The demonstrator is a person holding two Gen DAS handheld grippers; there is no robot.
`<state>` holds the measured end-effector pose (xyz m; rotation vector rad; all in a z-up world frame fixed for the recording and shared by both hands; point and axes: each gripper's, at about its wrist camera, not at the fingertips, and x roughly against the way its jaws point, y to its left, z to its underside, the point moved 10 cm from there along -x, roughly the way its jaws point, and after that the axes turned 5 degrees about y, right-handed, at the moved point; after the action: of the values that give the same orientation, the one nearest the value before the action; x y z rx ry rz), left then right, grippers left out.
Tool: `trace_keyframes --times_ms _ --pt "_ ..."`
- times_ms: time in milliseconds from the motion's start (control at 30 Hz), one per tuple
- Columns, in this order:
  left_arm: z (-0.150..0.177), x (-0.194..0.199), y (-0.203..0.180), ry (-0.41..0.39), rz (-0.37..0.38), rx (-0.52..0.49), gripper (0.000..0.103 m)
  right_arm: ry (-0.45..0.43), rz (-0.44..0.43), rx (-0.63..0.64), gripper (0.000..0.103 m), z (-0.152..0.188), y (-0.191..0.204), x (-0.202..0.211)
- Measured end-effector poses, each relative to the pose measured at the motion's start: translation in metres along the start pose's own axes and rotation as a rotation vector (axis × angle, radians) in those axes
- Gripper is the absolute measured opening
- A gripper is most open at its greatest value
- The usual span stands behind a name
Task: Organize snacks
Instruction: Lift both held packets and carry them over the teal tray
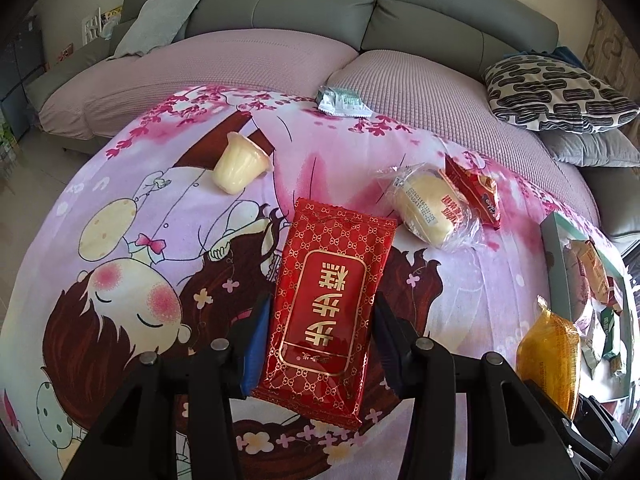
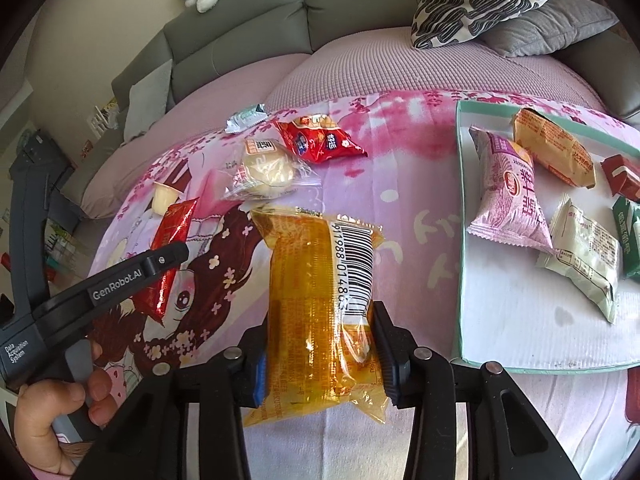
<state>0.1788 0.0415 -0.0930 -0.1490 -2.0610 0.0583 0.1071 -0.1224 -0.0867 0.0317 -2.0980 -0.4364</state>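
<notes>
**Both grippers clamped on snack packets above the printed cloth**

The left gripper [image 1: 320,344] has its jaws closed against the long sides of a red packet with gold lettering [image 1: 328,312], which stands clear of the pink cartoon cloth [image 1: 120,240]. The right gripper [image 2: 320,356] is pressed shut on an orange wrapped cake [image 2: 320,304], barcode facing up, just left of the shallow tray [image 2: 460,240].

The tray's green rim lies close to the orange cake's right edge; a bare strip of cloth runs between them. Inside the tray a purple packet [image 2: 506,196], an orange-brown packet [image 2: 554,150] and a pale green packet [image 2: 584,256] leave open white floor along the near edge.

Beyond the red packet, a clear-wrapped bun [image 1: 432,208] touches a small red bag [image 1: 474,190]; a jelly cup [image 1: 240,162] lies on its side well apart to the left, and a silver-green sachet [image 1: 342,100] sits at the cloth's far edge beside the sofa [image 1: 320,4]. A hand [image 2: 52,412] holds the left gripper's handle.
</notes>
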Motion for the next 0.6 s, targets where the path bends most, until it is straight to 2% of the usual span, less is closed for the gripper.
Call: trace_keyframes --times_ms 333,600 --pt "-0.009 0.027 -0.016 -0.065 0.02 -0.021 0.05 -0.028 0.003 -0.01 0.045 -0.004 -0.001 0.011" --pt "-0.01 0.041 -0.056 -0.09 0.067 -0.081 0.05 -0.086 0.038 -0.077 0.045 -0.013 -0.032 0.036"
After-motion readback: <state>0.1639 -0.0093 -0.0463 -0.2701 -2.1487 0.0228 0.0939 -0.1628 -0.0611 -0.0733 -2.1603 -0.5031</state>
